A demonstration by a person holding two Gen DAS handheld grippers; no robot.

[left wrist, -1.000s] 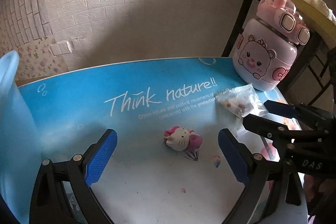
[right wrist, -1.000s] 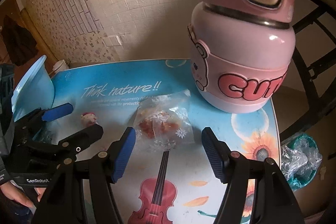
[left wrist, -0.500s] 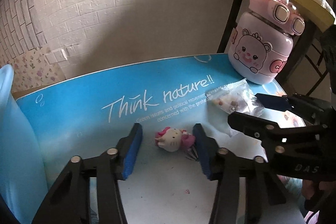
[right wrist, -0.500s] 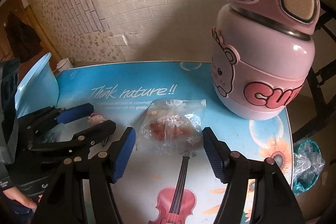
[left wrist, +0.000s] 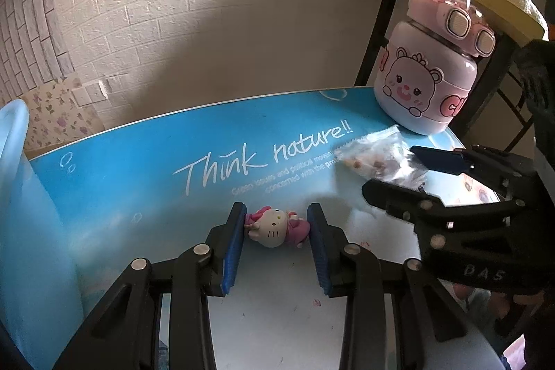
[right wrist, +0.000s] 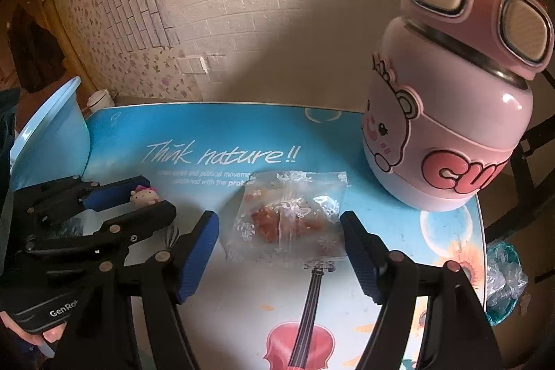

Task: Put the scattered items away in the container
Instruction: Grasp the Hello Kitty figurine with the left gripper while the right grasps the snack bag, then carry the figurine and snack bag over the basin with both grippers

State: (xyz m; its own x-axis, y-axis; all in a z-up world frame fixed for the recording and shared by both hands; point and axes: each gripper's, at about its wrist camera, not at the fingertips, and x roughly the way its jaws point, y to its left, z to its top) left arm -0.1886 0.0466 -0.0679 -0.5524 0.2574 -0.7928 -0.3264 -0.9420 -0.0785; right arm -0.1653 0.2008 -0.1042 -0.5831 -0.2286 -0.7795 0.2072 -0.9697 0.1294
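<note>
Two grippers work low over the little table at once. On the person's left, the left gripper (left wrist: 275, 231) has clamped down on the small cat figurine (left wrist: 274, 226) — both blue pads (left wrist: 233, 241) press against its sides, one at its pink bow and the other at its pink body, and the toy sits right at the fingertips, resting on the table (left wrist: 138, 182). From the right wrist view the same figurine (right wrist: 144, 196) peeks out between those dark fingers, white head up.

Just beside it, the right gripper (right wrist: 280, 231) is easing its jaws inward around the clear snack bag (right wrist: 288, 214). That bag lies flat on the tabletop between the two pads, reddish pieces showing through the printed plastic; the right-hand pad sits at its edge, while a small gap shows on the other side, so nothing is pinched.

Farther out, past the bag, a fat pink bottle (right wrist: 447, 127) with a bear face and goggle-like lid stands upright near the table's far right corner. White lettering, "Think nature!!", runs across the blue surface behind both toys. Off on the left edge rises the pale blue basin (left wrist: 20, 231) — well apart from the figurine and the bag. A white brick-pattern wall (left wrist: 173, 6) closes the scene behind.
</note>
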